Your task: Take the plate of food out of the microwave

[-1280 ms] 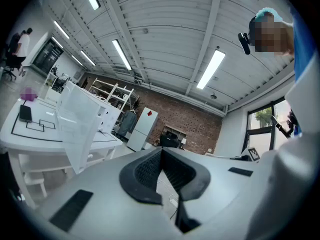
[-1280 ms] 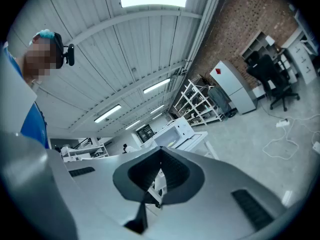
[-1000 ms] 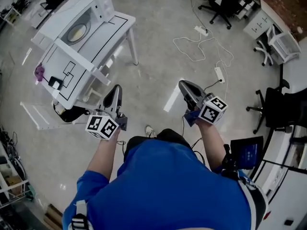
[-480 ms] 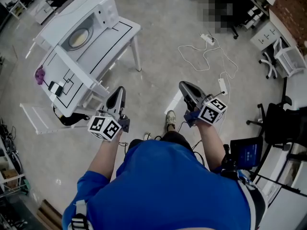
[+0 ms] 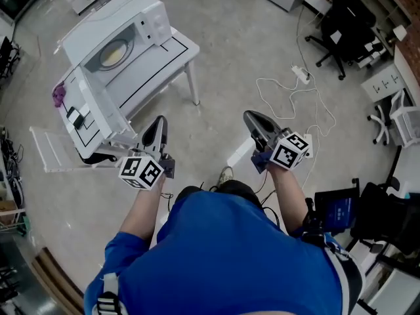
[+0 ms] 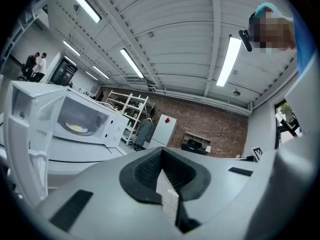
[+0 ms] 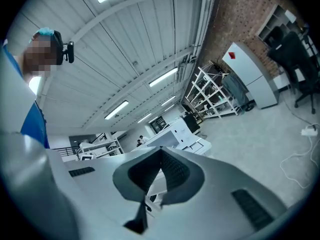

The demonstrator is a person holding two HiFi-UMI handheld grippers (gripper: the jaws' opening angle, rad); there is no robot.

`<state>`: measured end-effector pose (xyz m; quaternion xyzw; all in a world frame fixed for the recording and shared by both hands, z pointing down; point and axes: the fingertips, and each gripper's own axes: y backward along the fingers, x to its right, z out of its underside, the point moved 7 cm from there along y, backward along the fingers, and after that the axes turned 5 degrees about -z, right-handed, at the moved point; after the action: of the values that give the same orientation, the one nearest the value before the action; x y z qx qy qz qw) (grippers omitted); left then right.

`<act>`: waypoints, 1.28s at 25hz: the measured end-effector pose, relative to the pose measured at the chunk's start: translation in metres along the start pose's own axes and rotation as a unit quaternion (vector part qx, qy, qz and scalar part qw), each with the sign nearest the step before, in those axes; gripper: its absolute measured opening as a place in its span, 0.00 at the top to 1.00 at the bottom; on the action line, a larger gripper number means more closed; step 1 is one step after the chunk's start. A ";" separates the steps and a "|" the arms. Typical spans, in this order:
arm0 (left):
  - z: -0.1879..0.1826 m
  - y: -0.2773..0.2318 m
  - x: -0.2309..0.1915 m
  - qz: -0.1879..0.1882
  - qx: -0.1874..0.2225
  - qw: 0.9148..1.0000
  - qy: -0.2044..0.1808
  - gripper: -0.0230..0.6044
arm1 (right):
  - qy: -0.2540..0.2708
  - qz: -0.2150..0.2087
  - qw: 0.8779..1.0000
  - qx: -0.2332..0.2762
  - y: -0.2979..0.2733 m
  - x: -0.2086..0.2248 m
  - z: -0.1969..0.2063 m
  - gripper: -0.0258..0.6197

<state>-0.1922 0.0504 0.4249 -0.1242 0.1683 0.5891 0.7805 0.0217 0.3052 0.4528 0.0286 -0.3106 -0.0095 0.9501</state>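
A white microwave (image 5: 128, 25) stands on a white table (image 5: 164, 61) at the upper left, some way ahead of me. Its door (image 5: 97, 100) appears swung open to the left. Inside lies a plate of yellowish food (image 5: 113, 55), which the left gripper view also shows (image 6: 76, 128). My left gripper (image 5: 157, 125) is held level in the air short of the table's corner, jaws shut and empty (image 6: 161, 156). Further right, my right gripper (image 5: 252, 118) hangs over the floor, also shut and empty (image 7: 161, 154). The right gripper view shows the microwave (image 7: 177, 128) small and far off.
A purple object (image 5: 59, 96) and a small black-and-white item (image 5: 75, 117) sit on the table's left end. A clear stand (image 5: 49, 153) is beside the table. A power strip with white cable (image 5: 298, 74) lies on the floor; office chairs (image 5: 344, 18) stand at the right.
The person has walked toward the table, so the microwave and table sit closer and further right in the head view. Both grippers stay shut and empty, carried forward.
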 end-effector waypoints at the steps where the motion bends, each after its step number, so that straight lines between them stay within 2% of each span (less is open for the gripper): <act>1: 0.001 -0.005 0.003 -0.011 0.003 1.000 -0.001 0.95 | 0.000 -0.006 1.000 -0.005 0.000 0.008 -0.005 0.96; 7: 0.004 -0.028 0.016 -0.061 0.013 0.998 -0.010 0.95 | -0.003 -0.038 0.999 -0.028 -0.012 0.042 -0.026 0.96; 14: 0.001 -0.059 0.004 -0.102 0.024 0.994 -0.016 0.95 | 0.001 -0.065 0.997 -0.052 -0.045 0.068 -0.040 0.96; 21: -0.002 -0.091 -0.029 -0.133 0.043 0.990 -0.011 0.95 | 0.014 -0.089 0.992 -0.084 -0.095 0.089 -0.049 0.96; 26: -0.020 -0.135 -0.071 -0.159 0.059 0.986 -0.003 0.95 | 0.028 -0.114 0.986 -0.121 -0.166 0.113 -0.069 0.96; 32: -0.039 -0.147 -0.113 -0.200 0.082 0.976 0.004 0.95 | 0.037 -0.151 0.976 -0.155 -0.238 0.120 -0.071 0.96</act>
<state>-0.0835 -0.1048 0.4348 -0.0932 0.1909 0.4043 0.8896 0.1605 0.0664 0.4515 -0.0725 -0.2619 -0.1995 0.9415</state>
